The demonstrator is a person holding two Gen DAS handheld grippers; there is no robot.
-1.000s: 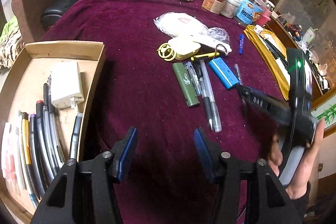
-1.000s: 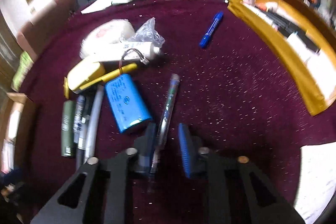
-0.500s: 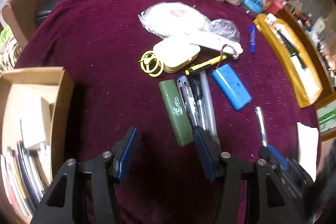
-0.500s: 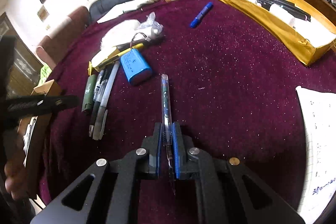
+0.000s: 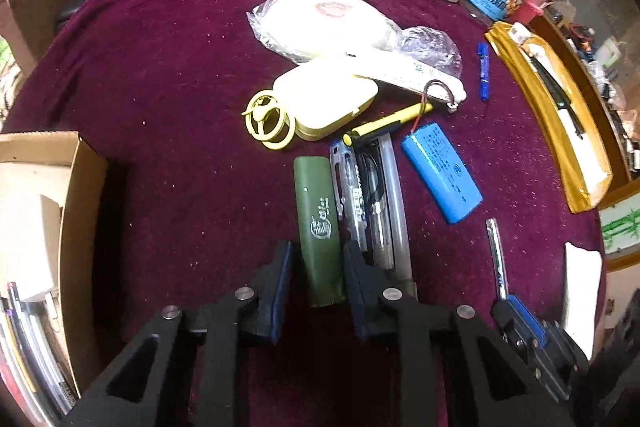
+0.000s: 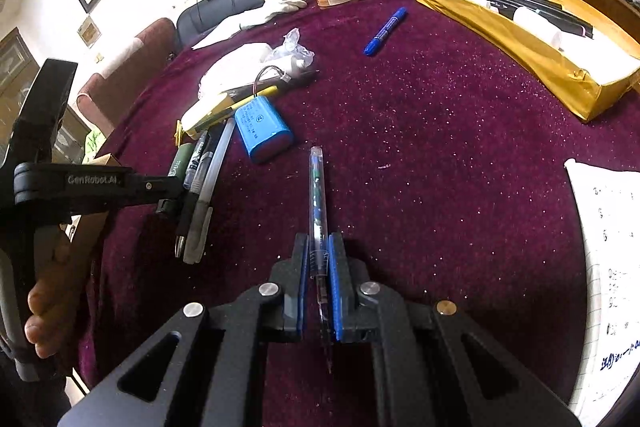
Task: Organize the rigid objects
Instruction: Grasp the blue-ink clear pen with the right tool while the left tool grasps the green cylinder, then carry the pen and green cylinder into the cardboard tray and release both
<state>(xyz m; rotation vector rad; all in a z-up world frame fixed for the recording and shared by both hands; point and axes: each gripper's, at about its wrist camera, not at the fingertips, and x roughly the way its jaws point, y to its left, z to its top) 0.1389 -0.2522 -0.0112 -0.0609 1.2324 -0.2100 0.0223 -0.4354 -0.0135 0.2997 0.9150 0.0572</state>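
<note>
The left hand-held gripper has come down and narrowed around the dark green flat case, not yet squeezing it. The right hand-held gripper still pinches the clear plastic pen above the dark red worktop. Its neighbour's side reads "GenRobot.AI".

Maroon-clothed surface: cardboard box at left edge, gold tray at right edge, green case, pens, blue battery pack mid-surface.
</note>
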